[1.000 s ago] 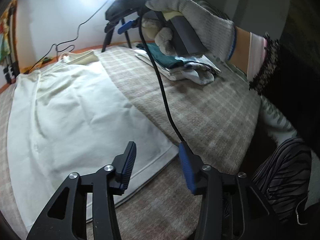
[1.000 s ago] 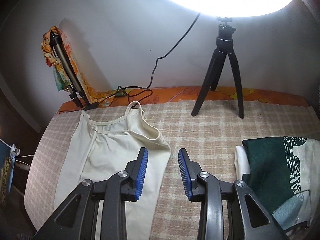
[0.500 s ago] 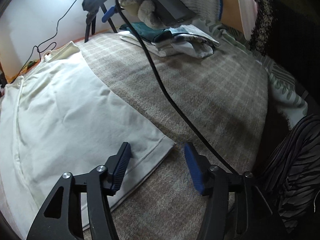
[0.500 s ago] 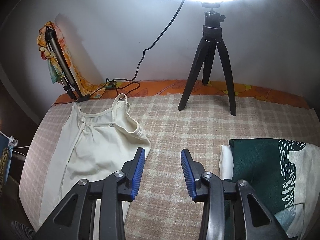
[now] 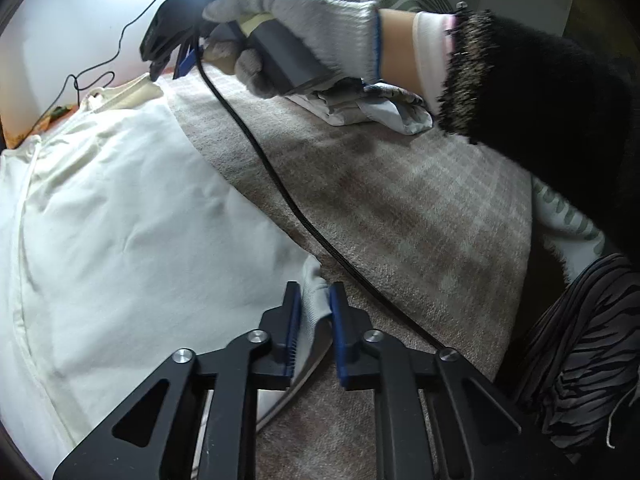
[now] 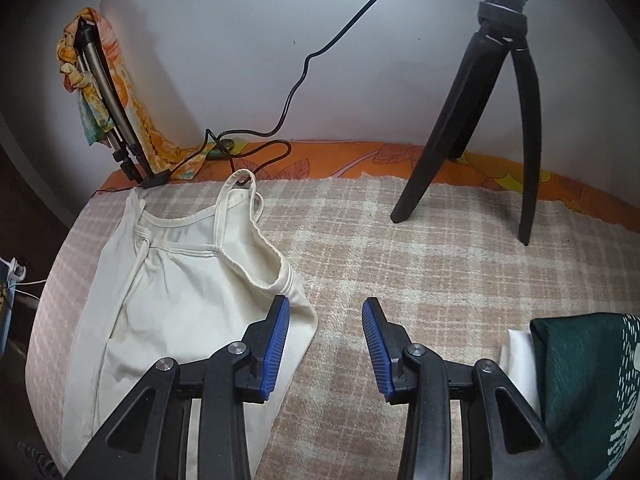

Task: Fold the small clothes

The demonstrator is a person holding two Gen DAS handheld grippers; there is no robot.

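Observation:
A cream strappy top (image 5: 120, 216) lies spread flat on the checked cloth (image 5: 400, 200). My left gripper (image 5: 314, 300) is shut on the top's lower hem corner, which is pinched between the blue pads. In the right wrist view the top (image 6: 180, 292) lies with its straps toward the wall. My right gripper (image 6: 326, 320) is open just above the cloth, its left pad over the top's underarm edge. In the left wrist view the right gripper (image 5: 176, 52) is held by a gloved hand (image 5: 296, 28) above the top's far end.
A black tripod (image 6: 492, 100) stands on the checked cloth (image 6: 400, 280) at the back right. A pile of folded clothes (image 6: 592, 392) lies at the right and also shows in the left wrist view (image 5: 372, 104). A black cable (image 5: 304, 220) trails across the cloth. A colourful scarf on a stand (image 6: 96, 92) leans at the back left.
My left gripper moved forward and closed on the top's hem corner. My right gripper moved lower and closer to the top's underarm edge, still open.

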